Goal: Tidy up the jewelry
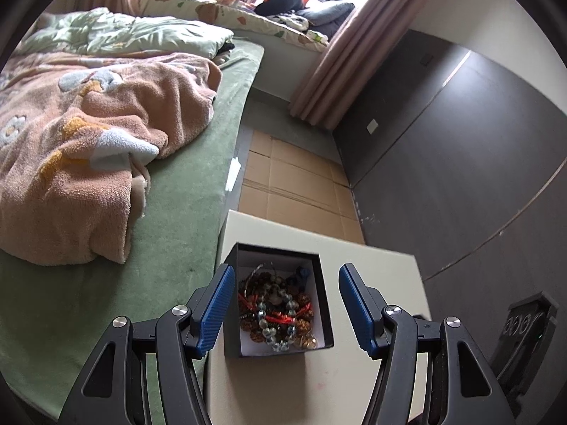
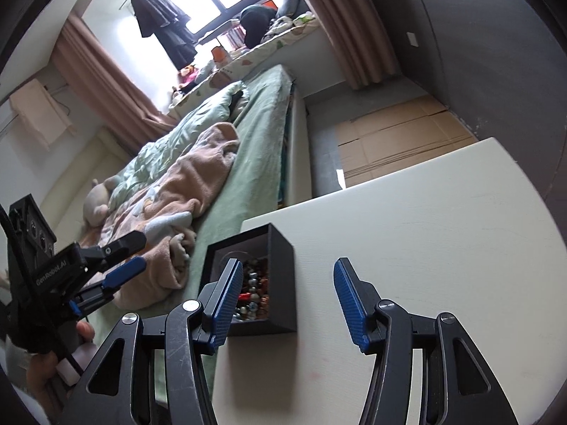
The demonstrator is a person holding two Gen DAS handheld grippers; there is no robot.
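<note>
A small black box (image 1: 324, 304) with a white inside stands on the left part of a cream table (image 1: 382, 283). It holds a heap of beaded bracelets (image 1: 280, 311): brown, grey-green and red beads. My left gripper (image 1: 287, 304) is open and empty, hovering above the box with its fingers on either side of it. In the right wrist view the box (image 2: 280, 283) sits at the table's left edge with the bracelets (image 2: 253, 290) inside. My right gripper (image 2: 287, 301) is open and empty above the table (image 2: 425, 233), just right of the box. The left gripper also shows in the right wrist view (image 2: 120, 258), out over the bed.
A bed with a green sheet (image 1: 184, 219) and a peach blanket (image 1: 88, 148) lies directly left of the table. Flattened cardboard (image 1: 294, 184) covers the floor beyond the table. A dark grey wall (image 1: 460, 163) runs along the right. Curtains (image 1: 340, 71) hang by the window.
</note>
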